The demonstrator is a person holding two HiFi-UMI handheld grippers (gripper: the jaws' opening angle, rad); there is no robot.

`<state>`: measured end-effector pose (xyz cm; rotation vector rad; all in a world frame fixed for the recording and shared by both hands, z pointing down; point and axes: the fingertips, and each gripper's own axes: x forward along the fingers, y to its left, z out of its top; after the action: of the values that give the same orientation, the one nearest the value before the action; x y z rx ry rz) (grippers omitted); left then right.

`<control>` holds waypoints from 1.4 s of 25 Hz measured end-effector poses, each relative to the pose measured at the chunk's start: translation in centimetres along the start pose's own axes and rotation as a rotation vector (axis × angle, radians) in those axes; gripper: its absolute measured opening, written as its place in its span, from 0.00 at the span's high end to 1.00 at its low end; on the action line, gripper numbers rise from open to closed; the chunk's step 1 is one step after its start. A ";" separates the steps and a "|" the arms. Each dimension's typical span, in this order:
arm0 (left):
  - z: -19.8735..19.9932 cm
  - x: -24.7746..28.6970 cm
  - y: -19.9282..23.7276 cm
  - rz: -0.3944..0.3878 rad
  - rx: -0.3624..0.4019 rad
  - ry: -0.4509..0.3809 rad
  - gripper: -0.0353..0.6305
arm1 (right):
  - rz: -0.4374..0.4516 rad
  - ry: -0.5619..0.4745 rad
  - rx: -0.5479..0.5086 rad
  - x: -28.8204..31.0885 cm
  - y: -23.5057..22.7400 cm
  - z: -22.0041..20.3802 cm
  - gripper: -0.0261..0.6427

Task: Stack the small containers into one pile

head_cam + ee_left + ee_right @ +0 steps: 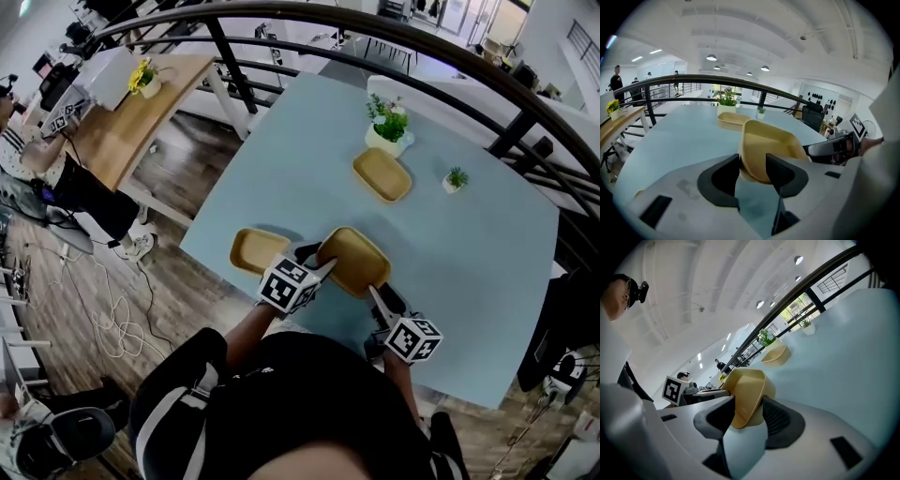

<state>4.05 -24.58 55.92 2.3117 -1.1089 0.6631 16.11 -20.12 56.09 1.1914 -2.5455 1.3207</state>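
Containers, three shallow yellow ones, share the pale blue worktop. The left container lies alone by the near edge. Just beside it, the left tool pinches one end of the held container, one jaw outside the wall and one inside. The right tool clamps the opposite end the same way, and this container looks tipped and just clear of the worktop. Further off to the right, the far container rests near a potted plant, well apart from the others. I'd judge the carry is on, so both tools should travel together and level, neither pulling ahead, or the rim twists out of a pinch. Square its long sides to whichever neighbour is chosen, lower it straight in, and let go with both at once.
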 end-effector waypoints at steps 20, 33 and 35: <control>-1.0 -7.9 9.0 0.057 -0.090 -0.088 0.68 | 0.054 0.041 -0.102 8.2 8.5 0.1 0.67; -3.2 -12.0 13.0 0.110 -0.159 -0.112 0.68 | 0.094 0.112 -0.160 12.3 12.5 -1.5 0.67; -4.1 -12.3 13.1 0.110 -0.173 -0.106 0.68 | 0.090 0.129 -0.160 12.4 12.7 -2.2 0.67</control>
<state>-14.13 -22.34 54.39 2.1719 -1.2960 0.4684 -1.46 -21.81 53.26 0.9428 -2.5825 1.1428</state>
